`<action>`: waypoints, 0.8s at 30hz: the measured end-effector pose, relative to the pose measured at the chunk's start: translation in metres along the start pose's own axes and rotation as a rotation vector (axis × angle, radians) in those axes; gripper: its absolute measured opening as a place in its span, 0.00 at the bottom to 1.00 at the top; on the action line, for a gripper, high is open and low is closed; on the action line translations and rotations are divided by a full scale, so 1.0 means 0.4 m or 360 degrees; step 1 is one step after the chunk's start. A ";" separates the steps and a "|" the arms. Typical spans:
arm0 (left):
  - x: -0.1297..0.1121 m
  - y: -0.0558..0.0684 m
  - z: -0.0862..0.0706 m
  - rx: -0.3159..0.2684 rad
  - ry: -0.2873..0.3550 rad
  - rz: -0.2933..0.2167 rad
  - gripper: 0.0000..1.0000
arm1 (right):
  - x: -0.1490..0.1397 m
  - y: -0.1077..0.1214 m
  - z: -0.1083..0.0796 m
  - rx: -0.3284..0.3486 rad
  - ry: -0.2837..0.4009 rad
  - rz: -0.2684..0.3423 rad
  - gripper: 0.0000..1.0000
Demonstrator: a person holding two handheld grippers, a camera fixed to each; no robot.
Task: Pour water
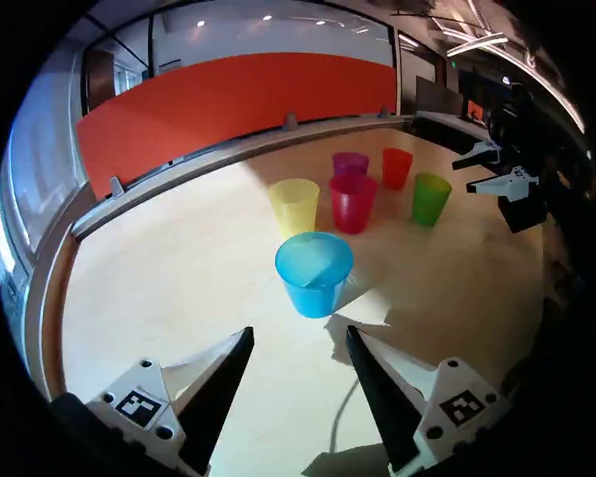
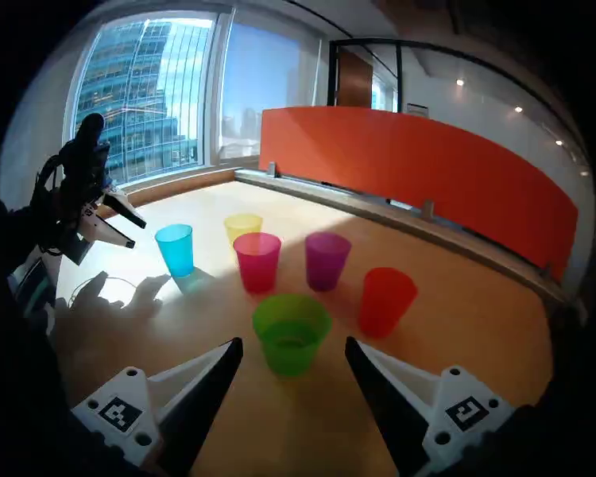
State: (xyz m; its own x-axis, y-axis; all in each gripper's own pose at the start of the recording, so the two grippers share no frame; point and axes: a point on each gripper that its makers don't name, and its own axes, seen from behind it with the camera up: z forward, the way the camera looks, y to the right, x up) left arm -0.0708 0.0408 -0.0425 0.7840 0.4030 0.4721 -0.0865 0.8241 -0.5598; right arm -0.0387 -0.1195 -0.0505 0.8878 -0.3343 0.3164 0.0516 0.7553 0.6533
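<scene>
Six plastic cups stand upright on a pale wooden table (image 1: 179,270). In the left gripper view the blue cup (image 1: 314,273) is nearest, just ahead of my open left gripper (image 1: 298,346); behind it stand the yellow cup (image 1: 295,205), pink cup (image 1: 353,202), purple cup (image 1: 350,164), red cup (image 1: 396,168) and green cup (image 1: 431,198). My right gripper (image 1: 489,171) shows at the far right there. In the right gripper view the green cup (image 2: 291,332) sits right before my open right gripper (image 2: 292,358), with the pink cup (image 2: 257,261), purple cup (image 2: 327,259), red cup (image 2: 385,300), yellow cup (image 2: 242,226) and blue cup (image 2: 176,248) beyond. My left gripper (image 2: 123,219) is at the left.
A long orange partition (image 1: 234,103) runs along the table's far edge. Tall windows (image 2: 155,103) face the city on one side. Gripper shadows (image 2: 119,298) lie on the table by the blue cup.
</scene>
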 end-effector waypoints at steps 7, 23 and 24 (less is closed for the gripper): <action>0.023 0.001 -0.053 0.0081 0.0127 -0.0039 0.85 | 0.017 -0.004 -0.058 -0.0080 0.0091 0.0044 1.00; 0.154 -0.054 -0.170 0.0398 0.0528 -0.0067 0.85 | 0.168 0.101 -0.177 -0.0434 0.0448 0.0099 1.00; 0.165 -0.055 -0.178 0.0415 0.0557 -0.0067 0.85 | 0.175 0.108 -0.181 -0.0455 0.0468 0.0103 1.00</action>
State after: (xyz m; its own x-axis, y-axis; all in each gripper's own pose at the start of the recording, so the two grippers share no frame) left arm 0.0266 0.0209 -0.0474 0.9474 0.2448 0.2063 -0.1671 0.9279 -0.3334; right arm 0.0588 -0.0695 -0.0500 0.9841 -0.1367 0.1134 0.0794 0.9096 0.4078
